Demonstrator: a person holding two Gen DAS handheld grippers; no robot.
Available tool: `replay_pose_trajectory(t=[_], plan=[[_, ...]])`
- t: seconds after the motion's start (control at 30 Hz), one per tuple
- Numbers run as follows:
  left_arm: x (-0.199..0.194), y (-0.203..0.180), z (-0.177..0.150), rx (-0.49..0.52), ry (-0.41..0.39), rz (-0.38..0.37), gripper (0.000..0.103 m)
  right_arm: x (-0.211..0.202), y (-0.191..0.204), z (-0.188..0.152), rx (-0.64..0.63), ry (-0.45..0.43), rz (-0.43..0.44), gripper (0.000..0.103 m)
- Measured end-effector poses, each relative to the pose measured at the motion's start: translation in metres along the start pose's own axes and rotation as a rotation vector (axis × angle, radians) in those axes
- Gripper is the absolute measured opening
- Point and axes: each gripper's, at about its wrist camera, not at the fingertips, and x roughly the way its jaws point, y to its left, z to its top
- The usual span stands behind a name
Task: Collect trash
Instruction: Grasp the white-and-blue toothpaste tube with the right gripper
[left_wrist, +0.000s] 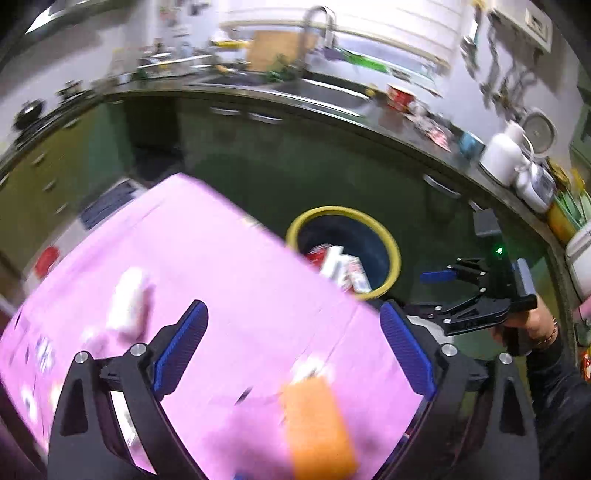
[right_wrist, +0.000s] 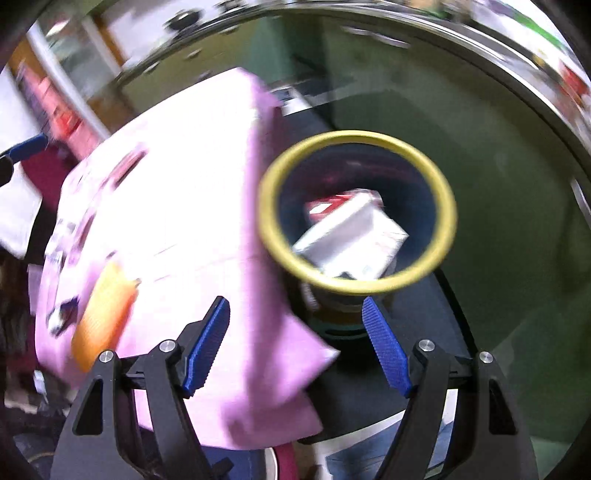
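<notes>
Both of your tongs are released and carry nothing: left tongs spread wide over the pink cloth, right tongs spread just short of the bin

The bin, dark with a yellow rim, stands just beyond the cloth's far edge. It already holds a white carton and something red beneath it; blur hides the details

Trash left on the pink counter, judged by look: an orange sponge-like block on the side of the cloth farthest from the bin, directly between and just ahead of your left fingers, and a white crumpled piece further from the bin, left of those fingers

The orange block's long axis runs roughly along the left tongs' reach, toward the bin. Your left hand is nearer; the right sits nearly over the bin

Blur is heavy, so confirm the block's outline first
</notes>
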Motion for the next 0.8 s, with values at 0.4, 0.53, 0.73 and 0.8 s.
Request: replay_pose_trajectory(t=[0.4,0.53,0.73,0.8], plan=[[-0.096,0.081,-0.135,-0.234,-0.107,0.123,0.091,0.008,0.167,-0.005,-0.305,0.099,0.128,0.074],[-0.118,0.091,-0.157,-0.273,-0.134,0.147,0.091,0.012,0.238,-0.017,-0.545,0.103,0.228,0.074],[-0.153,0.089,-0.171,-0.275,-0.182,0.237,0.091,0.030,0.325,-0.039,-0.934,0.093,0.286,0.074],[-0.167,0.090,-0.178,-0.285,-0.202,0.273,0.091,0.037,0.345,-0.043,-1.029,0.100,0.295,0.074]])
